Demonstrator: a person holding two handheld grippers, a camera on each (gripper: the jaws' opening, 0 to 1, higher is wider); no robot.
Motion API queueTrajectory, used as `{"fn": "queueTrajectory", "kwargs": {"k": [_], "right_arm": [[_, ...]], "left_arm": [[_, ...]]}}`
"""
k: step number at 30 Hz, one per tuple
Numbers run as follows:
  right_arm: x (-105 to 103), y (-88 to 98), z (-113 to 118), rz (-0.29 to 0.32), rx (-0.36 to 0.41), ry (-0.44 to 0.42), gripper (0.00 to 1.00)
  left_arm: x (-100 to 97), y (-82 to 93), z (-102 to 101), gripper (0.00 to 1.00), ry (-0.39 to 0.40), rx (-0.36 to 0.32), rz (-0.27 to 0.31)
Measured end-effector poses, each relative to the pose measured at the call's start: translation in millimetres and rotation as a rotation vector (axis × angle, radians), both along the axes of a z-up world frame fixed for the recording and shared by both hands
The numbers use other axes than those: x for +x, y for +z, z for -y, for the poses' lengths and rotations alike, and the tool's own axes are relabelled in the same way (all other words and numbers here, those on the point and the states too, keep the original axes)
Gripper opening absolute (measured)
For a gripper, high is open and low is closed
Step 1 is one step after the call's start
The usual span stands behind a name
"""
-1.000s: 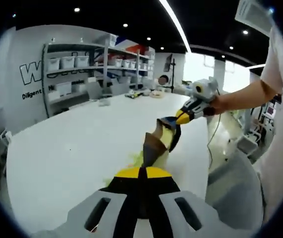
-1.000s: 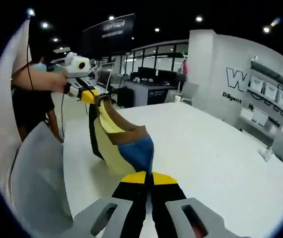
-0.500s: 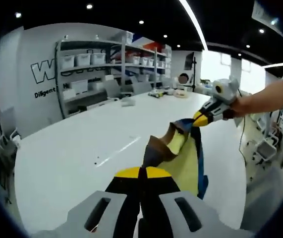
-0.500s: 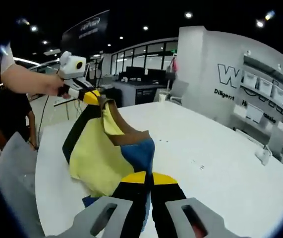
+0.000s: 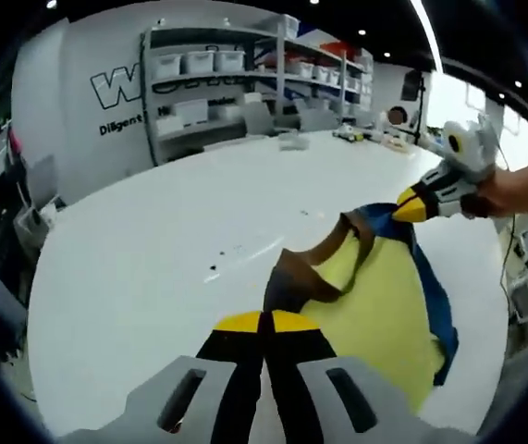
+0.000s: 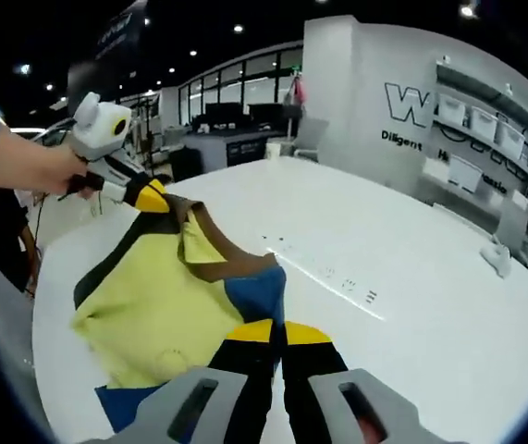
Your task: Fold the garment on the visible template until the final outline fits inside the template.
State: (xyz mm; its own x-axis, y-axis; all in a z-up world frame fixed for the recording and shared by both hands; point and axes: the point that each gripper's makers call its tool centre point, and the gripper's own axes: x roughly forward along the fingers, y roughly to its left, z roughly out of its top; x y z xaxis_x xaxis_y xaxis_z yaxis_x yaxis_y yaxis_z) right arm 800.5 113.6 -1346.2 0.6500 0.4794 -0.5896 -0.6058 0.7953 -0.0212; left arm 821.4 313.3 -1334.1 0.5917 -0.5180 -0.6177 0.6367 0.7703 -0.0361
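Garment: a yellow garment [image 5: 374,310] with blue and brown trim is held up by two corners above the white counter [image 5: 153,250], its body hanging down toward the counter; in the right gripper view the yellow panel [image 6: 157,305] is seen spread out, with a blue edge at its near end.
Left tool: the left tool [image 5: 265,326] is closed on a brown-trimmed corner of the garment — its yellow-tipped jaws are pressed together with the cloth rising from between them. It is also seen in the right gripper view [image 6: 153,197], at the far left, held by a hand [image 6: 18,162].
Right tool: the right tool [image 6: 266,331] is clamped on the blue and brown corner, jaws together. In the left gripper view it is seen at the far right [image 5: 410,208], gripped by a hand [image 5: 522,190], with the cloth pinched at its yellow tip.
Span: the brown neckline edge is drawn between the two tools, sagging slightly.
Counter: small dark marks are seen on the white surface near the garment.
Background: shelving [image 5: 245,74] with white bins stands against a grey wall with large lettering — far across the counter.
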Motion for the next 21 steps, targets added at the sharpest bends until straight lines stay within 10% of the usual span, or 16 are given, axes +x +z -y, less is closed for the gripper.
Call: {"fn": "queueTrajectory", "kwargs": {"k": [6,11,21], "right_arm": [[10.3,-8.3,-8.7,0.012,-0.021,-0.022,0.01],[6.2,-0.5,-13.1,0.048,-0.018,-0.026,0.24],[-72.8,-1.8,-47.0,0.063,-0.006,0.126,0.25]], "left_arm": [[2.1,-3.4,-4.8,0.09,0.059,-0.007,0.0],[-11.3,5.4,-11.7,0.2,0.053,-0.036,0.03],[-97.9,-15.7,-18.1,0.29,-0.081,-0.035,0.043]]}}
